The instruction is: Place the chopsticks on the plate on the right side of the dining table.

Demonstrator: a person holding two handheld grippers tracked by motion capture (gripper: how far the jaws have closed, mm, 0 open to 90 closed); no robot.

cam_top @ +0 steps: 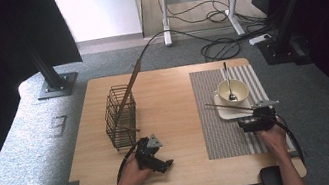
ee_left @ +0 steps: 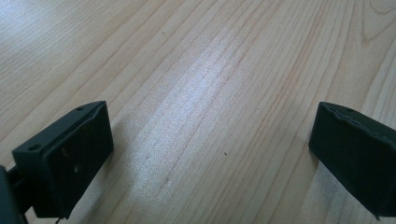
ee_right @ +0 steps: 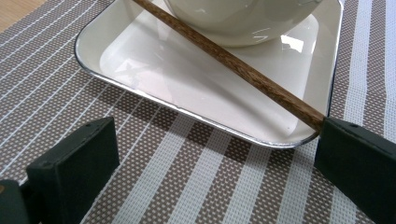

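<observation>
A dark wooden chopstick (cam_top: 228,107) (ee_right: 233,65) lies slantwise across a white square plate (cam_top: 229,111) (ee_right: 140,70), in front of a cream bowl (cam_top: 233,92) (ee_right: 233,18) that holds a spoon (cam_top: 228,82). My right gripper (cam_top: 253,119) (ee_right: 219,140) stands open just before the plate's near edge. The chopstick's near end meets the tip of its right-hand jaw; nothing lies between the pads. Another chopstick (cam_top: 131,82) leans upright in a wire basket (cam_top: 120,116). My left gripper (cam_top: 167,164) (ee_left: 210,126) is open over bare wood, below the basket.
A striped brown placemat (cam_top: 219,129) (ee_right: 187,186) covers the right half of the wooden table (cam_top: 169,102) (ee_left: 201,56). Beyond the table are a black stand foot (cam_top: 56,85), cables on the floor (cam_top: 221,47) and a desk frame.
</observation>
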